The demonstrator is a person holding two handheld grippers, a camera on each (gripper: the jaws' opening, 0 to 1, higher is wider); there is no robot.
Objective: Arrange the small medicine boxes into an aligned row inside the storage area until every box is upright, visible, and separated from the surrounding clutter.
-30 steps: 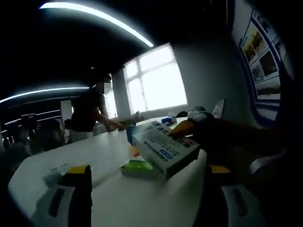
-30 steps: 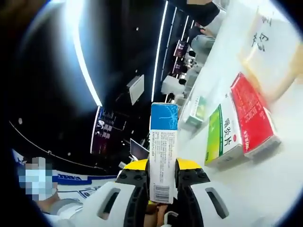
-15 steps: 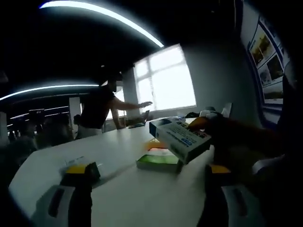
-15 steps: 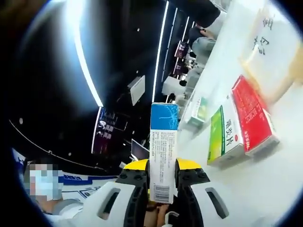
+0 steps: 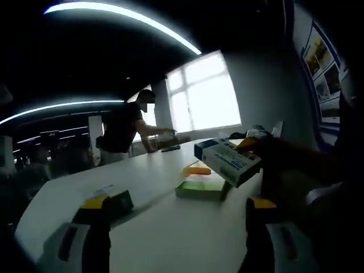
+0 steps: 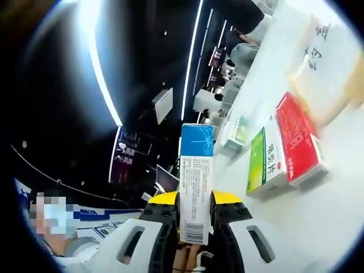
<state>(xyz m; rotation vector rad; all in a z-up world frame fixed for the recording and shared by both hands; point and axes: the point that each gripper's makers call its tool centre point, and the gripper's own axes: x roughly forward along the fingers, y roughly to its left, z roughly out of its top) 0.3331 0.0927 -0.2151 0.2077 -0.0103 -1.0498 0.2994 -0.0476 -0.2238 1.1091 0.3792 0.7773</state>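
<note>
One blue-white box (image 6: 195, 182) is pinched by the right gripper (image 6: 195, 211), left gripper (image 5: 173, 222) spread, flat boxes (image 6: 282, 145) unaligned on the tabletop (image 6: 335, 210).

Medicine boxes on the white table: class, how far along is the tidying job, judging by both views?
Done: a green-and-white box and a red box sit side by side on the white table. In hand: the right hand-held gripper clamps a blue-topped white box. Left: a green box and an orange one lie flat, loose; the left hand-held gripper is open.
</note>
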